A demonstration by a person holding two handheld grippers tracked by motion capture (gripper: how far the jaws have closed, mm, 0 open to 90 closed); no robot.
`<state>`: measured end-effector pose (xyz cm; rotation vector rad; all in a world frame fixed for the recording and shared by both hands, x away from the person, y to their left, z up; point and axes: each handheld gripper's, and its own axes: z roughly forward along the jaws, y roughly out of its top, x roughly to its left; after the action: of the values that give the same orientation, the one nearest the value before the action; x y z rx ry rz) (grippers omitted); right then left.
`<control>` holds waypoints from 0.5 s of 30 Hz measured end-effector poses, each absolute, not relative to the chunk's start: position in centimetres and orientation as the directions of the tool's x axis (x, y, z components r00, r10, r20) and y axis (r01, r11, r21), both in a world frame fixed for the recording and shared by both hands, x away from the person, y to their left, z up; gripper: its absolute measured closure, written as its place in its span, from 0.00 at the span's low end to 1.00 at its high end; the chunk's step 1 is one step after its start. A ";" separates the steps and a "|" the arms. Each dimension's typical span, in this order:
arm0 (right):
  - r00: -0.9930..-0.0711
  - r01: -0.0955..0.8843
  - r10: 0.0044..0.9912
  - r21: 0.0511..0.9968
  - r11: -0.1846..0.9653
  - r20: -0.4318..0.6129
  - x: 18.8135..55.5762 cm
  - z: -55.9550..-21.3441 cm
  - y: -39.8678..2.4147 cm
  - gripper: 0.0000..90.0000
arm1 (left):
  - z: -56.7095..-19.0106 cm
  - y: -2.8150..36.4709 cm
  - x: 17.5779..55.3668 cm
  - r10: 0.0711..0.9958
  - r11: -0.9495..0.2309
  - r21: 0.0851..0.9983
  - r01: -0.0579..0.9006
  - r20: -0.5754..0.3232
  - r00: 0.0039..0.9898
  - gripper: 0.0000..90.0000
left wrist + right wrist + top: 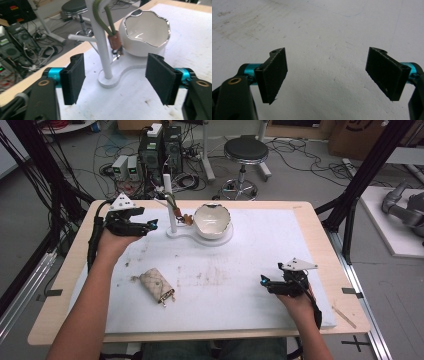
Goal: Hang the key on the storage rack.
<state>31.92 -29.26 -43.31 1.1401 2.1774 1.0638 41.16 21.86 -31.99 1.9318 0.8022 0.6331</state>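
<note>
A white stand [172, 215] [101, 47] rises at the back of the white mat, and a green cord with a brown tag [179, 212] [114, 41] hangs from its peg. A white, silver-rimmed bowl [212, 220] [146, 35] sits on the stand's base. A beige quilted pouch [156, 285] lies on the mat at front left. My left gripper [152, 225] [117, 82] is open just left of the stand and faces it; nothing sits between its pads. My right gripper [263, 281] [328, 75] is open over bare mat at the right, holding nothing.
The white mat [240, 265] covers a wooden table [320, 235]. Behind the table stand a black stool [245, 152], computer cases [160, 150] and loose cables on the floor. Black frame posts flank both sides of the table.
</note>
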 end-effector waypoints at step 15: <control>-0.581 0.465 0.812 0.800 0.380 -0.048 32.6 -43.3 -28.0 0.20 | -33.9 23.8 37.8 0.738 -0.320 0.909 0.268 0.062 0.673 0.30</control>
<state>32.60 -27.97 -43.26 1.1018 2.2078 1.0717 37.82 23.75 -33.94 1.8884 0.7891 0.5899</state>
